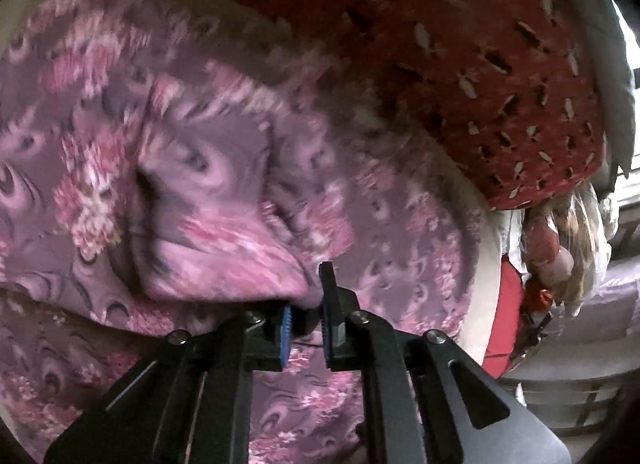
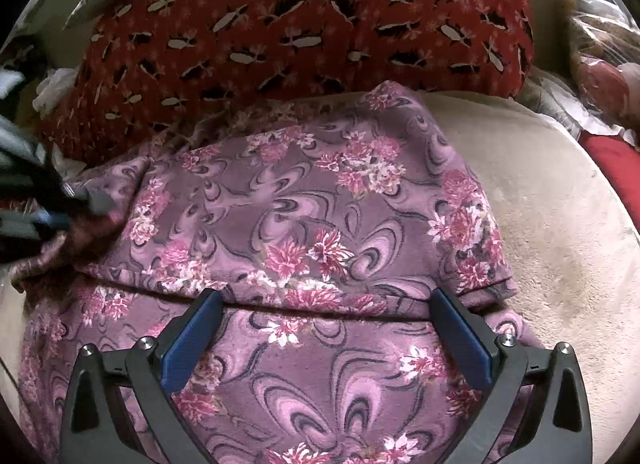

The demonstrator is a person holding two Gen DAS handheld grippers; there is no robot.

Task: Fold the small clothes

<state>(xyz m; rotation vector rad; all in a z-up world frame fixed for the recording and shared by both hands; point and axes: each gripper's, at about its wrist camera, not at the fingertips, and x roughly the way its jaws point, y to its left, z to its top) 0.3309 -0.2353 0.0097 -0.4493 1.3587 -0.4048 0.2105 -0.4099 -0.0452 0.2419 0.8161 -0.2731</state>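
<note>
A purple garment with pink flowers point(image 2: 312, 232) lies on a cream cushioned surface point(image 2: 560, 232), with one layer folded over another. My left gripper point(image 1: 308, 304) is shut on a bunched edge of this garment point(image 1: 224, 256) and holds it lifted; the view is blurred. It also shows at the left edge of the right wrist view point(image 2: 72, 207), pinching the garment's left corner. My right gripper point(image 2: 324, 304) is open and empty, its blue-padded fingers point(image 2: 192, 344) spread just above the fold line of the garment.
A red cushion with black and cream leaf print point(image 2: 300, 23) lies behind the garment, touching its far edge. Plastic-wrapped items point(image 2: 600, 63) and a red cloth point(image 2: 616, 167) sit at the right. The cream surface's edge point(image 1: 484, 264) curves at the right.
</note>
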